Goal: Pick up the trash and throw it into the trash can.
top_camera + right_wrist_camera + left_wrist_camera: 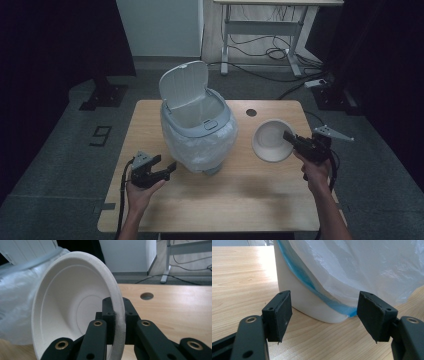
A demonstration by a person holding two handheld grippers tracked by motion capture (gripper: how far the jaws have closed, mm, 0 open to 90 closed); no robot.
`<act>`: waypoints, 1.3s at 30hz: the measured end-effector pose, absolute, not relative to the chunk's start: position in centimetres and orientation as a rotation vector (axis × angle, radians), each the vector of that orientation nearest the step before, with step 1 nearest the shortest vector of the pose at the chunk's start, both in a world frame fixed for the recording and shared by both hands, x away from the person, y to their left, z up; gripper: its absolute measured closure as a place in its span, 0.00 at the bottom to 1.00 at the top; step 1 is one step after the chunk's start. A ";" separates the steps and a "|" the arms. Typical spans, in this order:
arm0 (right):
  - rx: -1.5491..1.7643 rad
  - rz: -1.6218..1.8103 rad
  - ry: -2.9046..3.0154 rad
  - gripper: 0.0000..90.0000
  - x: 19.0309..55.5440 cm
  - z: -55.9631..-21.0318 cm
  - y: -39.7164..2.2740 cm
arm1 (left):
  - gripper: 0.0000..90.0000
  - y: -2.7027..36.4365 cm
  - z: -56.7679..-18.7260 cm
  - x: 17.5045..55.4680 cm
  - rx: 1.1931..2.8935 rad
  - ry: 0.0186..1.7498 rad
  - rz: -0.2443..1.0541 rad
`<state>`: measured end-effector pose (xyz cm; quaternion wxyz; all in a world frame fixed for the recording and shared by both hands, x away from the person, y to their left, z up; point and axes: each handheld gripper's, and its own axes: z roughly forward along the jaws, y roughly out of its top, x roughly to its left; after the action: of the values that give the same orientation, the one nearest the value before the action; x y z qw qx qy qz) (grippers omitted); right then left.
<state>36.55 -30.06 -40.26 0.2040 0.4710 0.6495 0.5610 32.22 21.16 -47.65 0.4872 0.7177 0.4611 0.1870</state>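
Observation:
A white bin (199, 131) with a grey flip lid (184, 84) standing open sits mid-table, lined with a white plastic bag (367, 270) that drapes over its sides. My right gripper (289, 136) is shut on the rim of a white paper bowl (270, 141), held tilted on edge above the table to the right of the bin. In the right gripper view the bowl (75, 307) faces left, its rim pinched between the jaws. My left gripper (166, 166) rests open near the bin's lower left, its pads (280, 315) apart with nothing between them.
The wooden table (260, 190) has a round cable hole (251, 112) at the back right. Beyond it stand a desk frame (260, 30) and loose cables (280, 52) on the floor. A floor marker (101, 135) lies to the left.

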 end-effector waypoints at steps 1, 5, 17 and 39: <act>1.307 1.570 1.812 0.93 36.5 -40.0 -29.9 | 0.32 21.2 -47.7 32.2 1.746 1.121 0.454; 1.285 1.592 1.814 0.93 36.5 -39.3 -29.5 | 0.32 21.2 -47.7 32.2 1.750 1.122 0.449; 1.222 1.646 1.793 0.93 36.5 -36.4 -28.2 | 0.32 21.1 -47.7 32.2 1.746 1.123 0.450; 1.122 1.712 1.793 0.93 37.0 -32.2 -25.4 | 0.32 21.0 -47.7 32.2 1.751 1.119 0.442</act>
<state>37.00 -25.38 -32.22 0.2087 0.4032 0.6443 0.6154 32.22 21.02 -47.73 0.4868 0.7199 0.4601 0.1816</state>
